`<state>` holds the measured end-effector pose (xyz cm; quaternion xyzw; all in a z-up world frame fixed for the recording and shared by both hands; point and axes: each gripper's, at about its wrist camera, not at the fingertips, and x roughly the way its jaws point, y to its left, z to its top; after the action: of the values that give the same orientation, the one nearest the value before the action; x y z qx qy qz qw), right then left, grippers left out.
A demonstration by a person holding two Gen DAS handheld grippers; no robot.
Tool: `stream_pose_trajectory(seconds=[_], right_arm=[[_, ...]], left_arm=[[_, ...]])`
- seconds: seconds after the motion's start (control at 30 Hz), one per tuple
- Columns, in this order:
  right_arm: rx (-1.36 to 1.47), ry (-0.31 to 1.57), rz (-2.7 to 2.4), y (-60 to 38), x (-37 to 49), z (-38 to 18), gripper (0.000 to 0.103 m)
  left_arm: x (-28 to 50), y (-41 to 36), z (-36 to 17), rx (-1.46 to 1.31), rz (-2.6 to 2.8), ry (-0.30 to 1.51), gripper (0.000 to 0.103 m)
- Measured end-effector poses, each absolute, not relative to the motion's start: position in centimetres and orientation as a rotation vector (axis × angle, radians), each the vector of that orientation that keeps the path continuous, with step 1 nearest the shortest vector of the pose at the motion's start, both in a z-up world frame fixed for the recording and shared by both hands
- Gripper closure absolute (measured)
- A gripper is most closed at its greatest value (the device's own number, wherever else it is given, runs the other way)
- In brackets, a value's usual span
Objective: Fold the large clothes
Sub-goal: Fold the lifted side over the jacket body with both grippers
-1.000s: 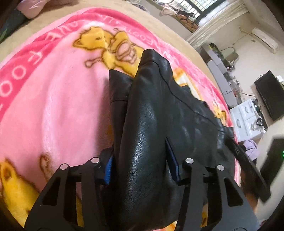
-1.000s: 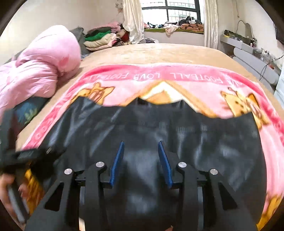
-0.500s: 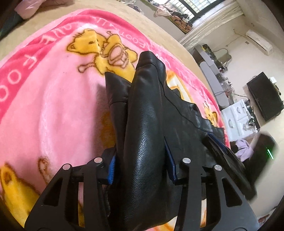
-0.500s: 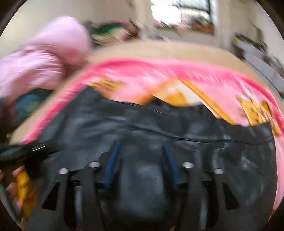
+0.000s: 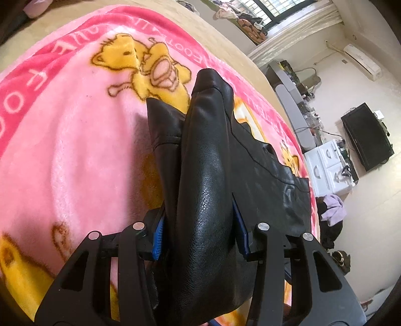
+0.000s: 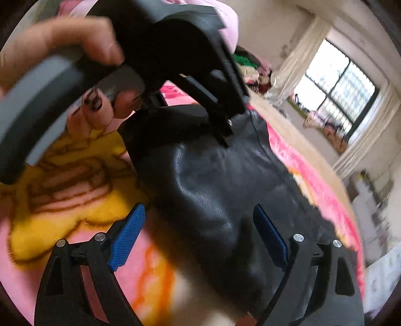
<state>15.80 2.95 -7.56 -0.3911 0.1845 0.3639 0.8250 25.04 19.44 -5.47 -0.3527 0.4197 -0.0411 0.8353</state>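
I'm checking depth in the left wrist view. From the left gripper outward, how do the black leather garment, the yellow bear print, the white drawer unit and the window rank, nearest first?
1. Black leather garment: clamped between the left gripper fingers.
2. Yellow bear print: on the pink blanket, beyond the garment's far end.
3. White drawer unit: off the bed, right.
4. Window: far wall, top.

Both wrist views close; share jacket (image 5: 205, 175).
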Motion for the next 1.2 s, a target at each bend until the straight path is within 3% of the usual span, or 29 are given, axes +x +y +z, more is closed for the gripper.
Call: stream_pose_trajectory(seconds=[0.07,0.23,0.3,0.37,0.5,0.53,0.6,0.7,1.2], right_arm=[[-0.867,0.369,0.748,3.6,16.0,-8.0,0.020],[-0.907,0.327,0.793,3.5,15.0,-8.1,0.057],[-0.909,0.298,0.788,3.2,14.4,-7.7,0.069],[-0.901,0.292,0.787,3.0,14.3,-7.3,0.073],[-0.896,0.287,0.787,2.7,14.0,-7.0,0.075],[-0.891,0.290,0.787,2.6,14.0,-6.9,0.075],[-0.888,0.289,0.782,3.0,14.1,-7.0,0.075],[-0.866,0.284,0.772,2.7,14.0,-6.6,0.075],[-0.612,0.214,0.644,-4.8,12.4,-0.7,0.080]], left_arm=[[25.1,19.7,-5.7,-0.763,-0.100,0.892,0.066],[25.3,20.8,-7.0,-0.829,-0.099,0.896,0.054],[25.2,21.3,-7.4,-0.850,-0.088,0.899,0.042],[25.2,21.7,-8.0,-0.884,-0.083,0.907,0.032],[25.3,22.1,-8.8,-0.959,-0.116,0.906,0.031],[25.3,22.1,-8.8,-0.963,-0.119,0.901,0.033],[25.2,21.9,-8.4,-0.976,-0.149,0.880,0.060],[24.9,20.7,-6.5,-0.909,-0.124,0.853,0.069],[23.5,11.9,3.8,-0.646,-0.155,0.688,0.072]])
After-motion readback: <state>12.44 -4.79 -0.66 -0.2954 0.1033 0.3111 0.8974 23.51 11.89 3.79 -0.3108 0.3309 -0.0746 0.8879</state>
